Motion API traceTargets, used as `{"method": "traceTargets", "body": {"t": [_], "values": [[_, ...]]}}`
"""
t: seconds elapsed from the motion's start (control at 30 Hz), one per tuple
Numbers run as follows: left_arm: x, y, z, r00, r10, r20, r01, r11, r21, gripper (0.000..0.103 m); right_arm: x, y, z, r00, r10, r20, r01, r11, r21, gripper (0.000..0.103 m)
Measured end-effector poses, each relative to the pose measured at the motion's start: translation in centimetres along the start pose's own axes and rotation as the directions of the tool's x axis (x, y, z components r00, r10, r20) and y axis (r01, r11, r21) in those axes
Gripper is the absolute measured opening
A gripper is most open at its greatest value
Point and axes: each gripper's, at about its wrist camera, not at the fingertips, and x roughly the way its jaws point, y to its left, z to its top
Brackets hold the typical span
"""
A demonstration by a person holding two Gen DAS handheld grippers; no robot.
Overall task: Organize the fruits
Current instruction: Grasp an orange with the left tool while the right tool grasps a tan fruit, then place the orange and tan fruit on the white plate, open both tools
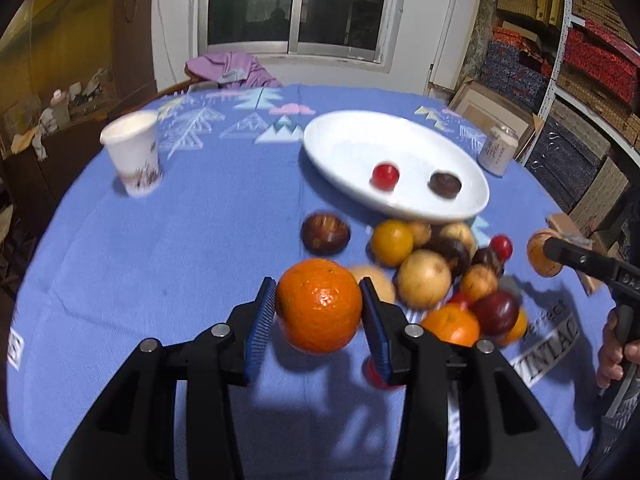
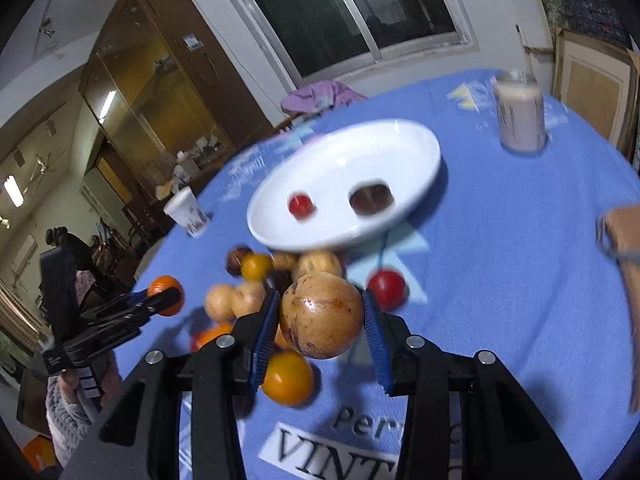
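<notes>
My left gripper [image 1: 319,300] is shut on an orange [image 1: 319,305] and holds it above the blue tablecloth. My right gripper [image 2: 321,316] is shut on a brown speckled round fruit [image 2: 321,316], which also shows at the right of the left wrist view [image 1: 538,254]. A white oval plate [image 1: 348,140] holds a small red fruit [image 1: 385,176] and a dark brown fruit [image 1: 445,185]. A pile of loose fruits [image 1: 424,278] lies in front of the plate: yellow, orange, red and dark ones. The left gripper with the orange shows in the right wrist view [image 2: 164,294].
A paper cup [image 1: 134,156] stands at the left on the table. A drink can [image 1: 498,150] stands right of the plate. A single dark fruit [image 1: 325,233] lies apart from the pile. A purple cloth [image 1: 232,68] hangs at the far edge. Stacked boxes fill shelves at the right.
</notes>
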Motion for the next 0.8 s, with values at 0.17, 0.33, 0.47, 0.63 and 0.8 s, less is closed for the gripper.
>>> {"method": "traceTargets", "body": {"t": [0.17,0.33,0.47,0.63,0.8], "values": [[0.3,-2.8,6.3,0.998,0.006,0.061,-0.01,0.998,0.067,0.042,-1.2,1.8,6.7,0.996,-0.02,0.091,0.025,0.998,-0.049,0.043],[5.0,-4.4,11.0,0.999,-0.013,0.032,0.012,0.999,0.04,0.042,4.6,0.6,11.1,0.997,-0.065,0.044,0.066,0.998,-0.011,0.043],[10.6,-3.9,12.4,0.999,0.006,-0.033,-0.006,1.0,-0.001,0.042,10.2,-0.7,11.9,0.995,-0.099,-0.029,0.1,0.995,0.012,0.043],[15.5,-2.9,12.3,0.994,-0.014,-0.108,0.01,0.999,-0.041,0.042,14.5,-2.3,11.7,0.988,-0.134,-0.073,0.136,0.991,0.02,0.043],[17.2,-2.6,12.1,0.992,-0.039,-0.12,0.033,0.998,-0.048,0.045,16.0,-3.2,11.3,0.981,-0.162,-0.109,0.163,0.987,0.009,0.044]]}}
